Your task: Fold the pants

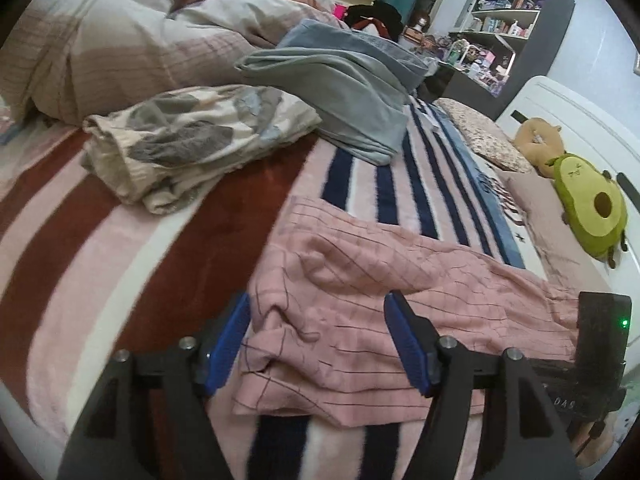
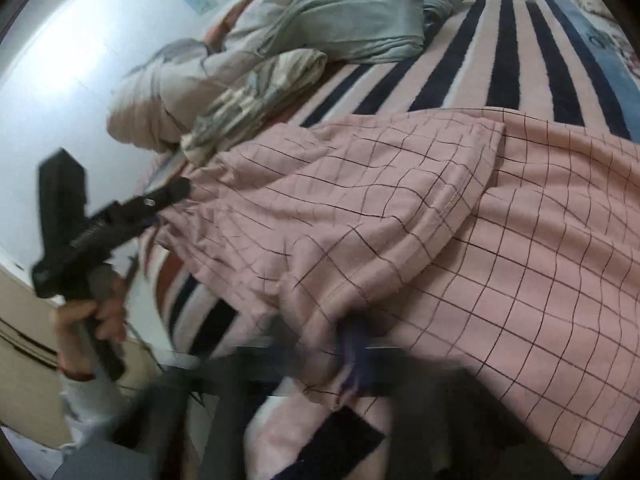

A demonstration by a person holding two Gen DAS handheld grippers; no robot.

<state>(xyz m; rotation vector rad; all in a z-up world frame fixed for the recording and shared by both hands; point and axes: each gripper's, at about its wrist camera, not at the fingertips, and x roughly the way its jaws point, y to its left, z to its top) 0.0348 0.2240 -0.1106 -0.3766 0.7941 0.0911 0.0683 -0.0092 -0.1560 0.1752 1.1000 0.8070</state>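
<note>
The pink checked pants (image 1: 360, 304) lie spread across the striped blanket (image 1: 120, 240) on the bed, 1 end rumpled and already doubled near you, the rest running off toward 3 o'clock in the left wrist view. In the right wrist view, 1 layer of the pants (image 2: 400, 220) laps over another along a curved hemmed edge, so the fold looks begun rather than finished.

Your left gripper (image 1: 316, 344) stands spread wide, its blue pads either side of the bunched end at 6 o'clock, gripping nothing. That placement suggests you are lining up to take the near edge, though no cloth sits between the pads yet.

Your right gripper (image 2: 354, 356) is blurred at 6 o'clock in its own view. Pink cloth gathers to a pinch around its blue fingertips, so it appears clenched on the pants' edge, likely to lift that side over. From there the left gripper (image 2: 168, 196) shows at 9 o'clock, its tip at the far edge of the cloth.

Beyond the pants, 2 other garments are stacked clear of the working patch: a leaf-print piece (image 1: 192, 140) at 10 o'clock and a folded grey-blue pile (image 1: 340, 80) at 12 o'clock. An avocado plush (image 1: 588, 204) sits at 3 o'clock.
</note>
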